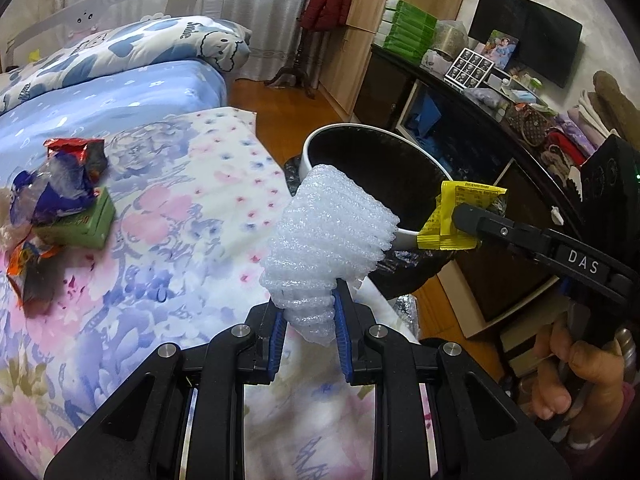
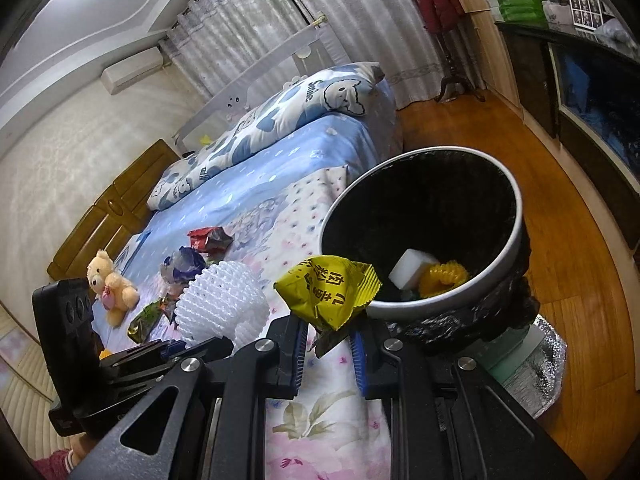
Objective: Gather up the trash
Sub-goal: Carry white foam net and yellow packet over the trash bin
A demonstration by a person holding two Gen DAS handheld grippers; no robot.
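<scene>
My left gripper (image 1: 310, 308) is shut on the lower end of a white foam net sleeve (image 1: 328, 240), held up over the bed's edge just in front of the bin. The white bin (image 1: 348, 130) has a black liner and stands on the floor beside the bed. My right gripper (image 2: 330, 332) is shut on a crumpled yellow snack wrapper (image 2: 328, 292) at the bin's near rim (image 2: 516, 232). Inside the bin lie a white block (image 2: 412, 266) and a yellow foam net (image 2: 444, 276). Each gripper shows in the other's view: the right gripper (image 1: 464, 214), the left gripper (image 2: 176, 348).
More trash lies on the floral bedspread: a red wrapper (image 2: 210, 238), a blue wrapper (image 1: 52, 196), a green box (image 1: 90, 224). A teddy bear (image 2: 110, 280) sits further up the bed. A dark cabinet (image 1: 460, 128) stands behind the bin; a silver bag (image 2: 548, 364) lies on the floor.
</scene>
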